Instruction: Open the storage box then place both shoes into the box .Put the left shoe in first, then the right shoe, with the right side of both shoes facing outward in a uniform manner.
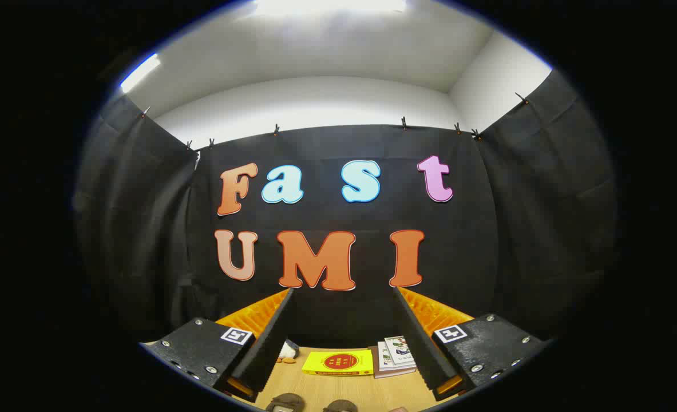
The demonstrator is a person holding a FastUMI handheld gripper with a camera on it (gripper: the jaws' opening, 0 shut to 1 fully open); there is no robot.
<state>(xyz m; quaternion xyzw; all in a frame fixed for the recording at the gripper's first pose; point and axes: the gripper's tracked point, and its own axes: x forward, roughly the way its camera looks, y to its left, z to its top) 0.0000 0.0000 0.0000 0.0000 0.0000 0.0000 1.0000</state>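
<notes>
While the gripper [343, 366] is hovering high with its fingers spread wide and gripping nothing, the two shoes [285, 402] are sitting low and near on the wooden table [338, 389], nearer than the yellow box [338, 363] and booklets [394, 355], long axis unclear.
</notes>
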